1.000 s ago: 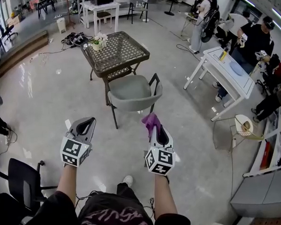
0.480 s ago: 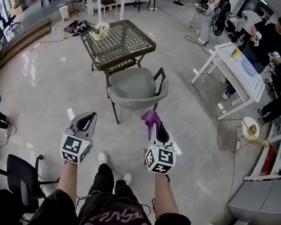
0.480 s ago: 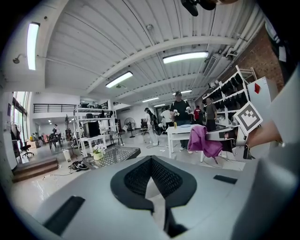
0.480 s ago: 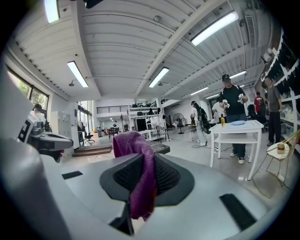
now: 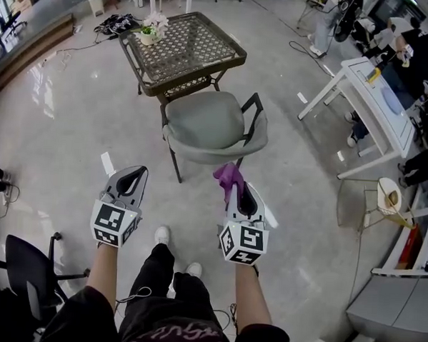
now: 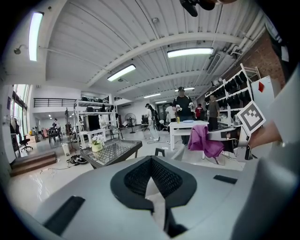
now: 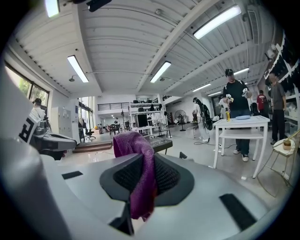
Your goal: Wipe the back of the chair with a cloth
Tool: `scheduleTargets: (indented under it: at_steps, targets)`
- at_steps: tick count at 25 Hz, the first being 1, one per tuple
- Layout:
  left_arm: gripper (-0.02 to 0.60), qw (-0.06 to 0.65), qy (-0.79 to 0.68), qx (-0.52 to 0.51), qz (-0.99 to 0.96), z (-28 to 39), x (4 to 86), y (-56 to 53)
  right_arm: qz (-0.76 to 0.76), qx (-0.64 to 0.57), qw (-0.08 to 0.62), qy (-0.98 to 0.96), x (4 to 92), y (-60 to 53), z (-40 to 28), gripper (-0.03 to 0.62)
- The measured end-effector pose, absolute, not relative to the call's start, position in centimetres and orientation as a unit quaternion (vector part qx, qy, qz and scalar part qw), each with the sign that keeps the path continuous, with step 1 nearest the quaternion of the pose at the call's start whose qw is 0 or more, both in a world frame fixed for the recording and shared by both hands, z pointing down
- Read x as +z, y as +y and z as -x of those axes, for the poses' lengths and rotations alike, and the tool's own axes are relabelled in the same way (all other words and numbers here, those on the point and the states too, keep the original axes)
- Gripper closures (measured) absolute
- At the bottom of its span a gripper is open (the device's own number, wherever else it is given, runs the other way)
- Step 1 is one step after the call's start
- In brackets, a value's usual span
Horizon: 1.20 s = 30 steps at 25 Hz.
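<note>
A grey shell chair (image 5: 213, 124) with black arms stands on the floor ahead, its curved back rim (image 5: 215, 157) nearest me. My right gripper (image 5: 238, 193) is shut on a purple cloth (image 5: 229, 176), which hangs just short of that rim, apart from it. In the right gripper view the cloth (image 7: 137, 161) drapes over the closed jaws of the right gripper (image 7: 143, 164). My left gripper (image 5: 132, 179) is shut and holds nothing, left of the chair. The left gripper view shows the left gripper (image 6: 151, 164) with pads together, and the cloth (image 6: 204, 140) off to the right.
Beyond the chair stands a wicker-top table (image 5: 181, 47) with a flower pot (image 5: 150, 29). A white table (image 5: 368, 96) with people around it is at the right, a small wire stand (image 5: 384, 197) beside it. A black office chair (image 5: 30, 264) sits lower left.
The person has stepped forward: the chair and wicker table now sit lower and nearer in the head view. Both grippers keep their pose, with the cloth closer to the chair back.
</note>
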<state>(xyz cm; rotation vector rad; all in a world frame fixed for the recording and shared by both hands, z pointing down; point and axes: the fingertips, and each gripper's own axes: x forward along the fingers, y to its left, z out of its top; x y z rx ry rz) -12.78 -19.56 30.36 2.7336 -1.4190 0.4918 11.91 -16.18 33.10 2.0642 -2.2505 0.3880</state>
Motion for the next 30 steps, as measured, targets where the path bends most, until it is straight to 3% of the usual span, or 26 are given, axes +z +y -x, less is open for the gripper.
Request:
scheduleTargets:
  at_steps: [24, 30]
  targets:
    - [0.572, 0.018, -0.47, 0.154, -0.869, 13.6, 50.4, -26.5, -0.569, 0.091, 0.027, -0.816, 48.7, -26.6, -1.0, 0.52]
    - [0.572, 0.015, -0.471, 0.153, -0.869, 13.2, 52.8, -27.9, -0.575, 0.086, 0.012, -0.813, 50.1, -28.0, -1.4, 0.52]
